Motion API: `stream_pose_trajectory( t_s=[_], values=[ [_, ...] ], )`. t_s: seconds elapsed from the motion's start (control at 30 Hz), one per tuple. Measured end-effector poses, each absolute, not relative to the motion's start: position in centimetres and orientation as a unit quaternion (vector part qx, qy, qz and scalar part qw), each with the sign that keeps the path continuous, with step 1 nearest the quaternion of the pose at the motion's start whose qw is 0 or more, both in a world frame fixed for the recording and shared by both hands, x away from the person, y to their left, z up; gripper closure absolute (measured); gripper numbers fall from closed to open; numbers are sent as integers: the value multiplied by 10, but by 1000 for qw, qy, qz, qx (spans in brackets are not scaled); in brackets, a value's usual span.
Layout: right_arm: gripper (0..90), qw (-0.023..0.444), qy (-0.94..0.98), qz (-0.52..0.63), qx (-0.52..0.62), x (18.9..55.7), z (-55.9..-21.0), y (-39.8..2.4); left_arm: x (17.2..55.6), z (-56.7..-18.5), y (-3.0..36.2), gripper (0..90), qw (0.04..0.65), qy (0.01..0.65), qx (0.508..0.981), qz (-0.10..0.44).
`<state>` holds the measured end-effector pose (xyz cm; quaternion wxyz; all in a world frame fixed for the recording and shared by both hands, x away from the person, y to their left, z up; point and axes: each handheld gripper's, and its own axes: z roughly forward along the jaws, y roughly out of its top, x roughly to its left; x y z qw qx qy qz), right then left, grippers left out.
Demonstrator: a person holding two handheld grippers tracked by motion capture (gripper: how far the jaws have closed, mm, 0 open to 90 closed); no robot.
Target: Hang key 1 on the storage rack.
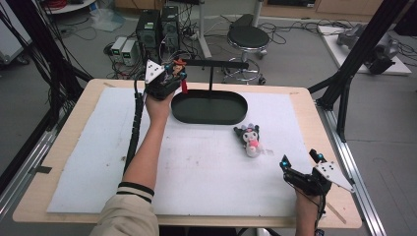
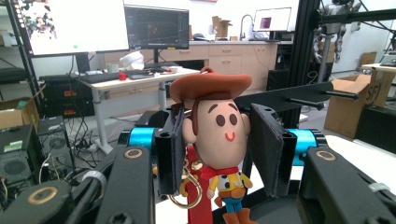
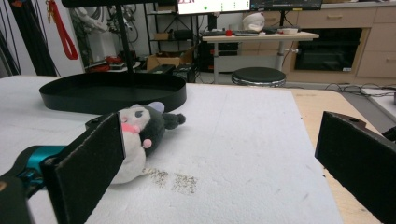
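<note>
Looks like hanging keychains on the black rack (image 1: 211,64) at the far side of the counter (image 1: 69,147). Left hand-held gripper (image 2: 219,149) clamped on a glossy cowboy figure (image 2: 219,135), raised by the rack's left end; next, hooking its ring over the bar. Right hand-held gripper (image 1: 301,164) gaping wide, empty, near right. Soft plush doll (image 1: 250,140) lying mid-counter, near the oval tray (image 1: 209,107).

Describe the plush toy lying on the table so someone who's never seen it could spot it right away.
On the white mat, look just right of the black oval tray. The plush toy lies there: black-hooded, white-faced, with pink on its front, the one soft thing lying loose on the mat.
</note>
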<state>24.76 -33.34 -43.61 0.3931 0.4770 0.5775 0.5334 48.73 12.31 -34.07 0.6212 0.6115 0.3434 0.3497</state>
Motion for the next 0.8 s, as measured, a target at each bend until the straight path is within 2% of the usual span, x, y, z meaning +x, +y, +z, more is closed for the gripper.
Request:
stream_pose_trajectory(
  t_s=[0.8],
  values=[
    [8, 392, 581, 528, 479, 249, -438, -333, 501, -352, 129, 569, 608, 370, 601, 363]
  ],
)
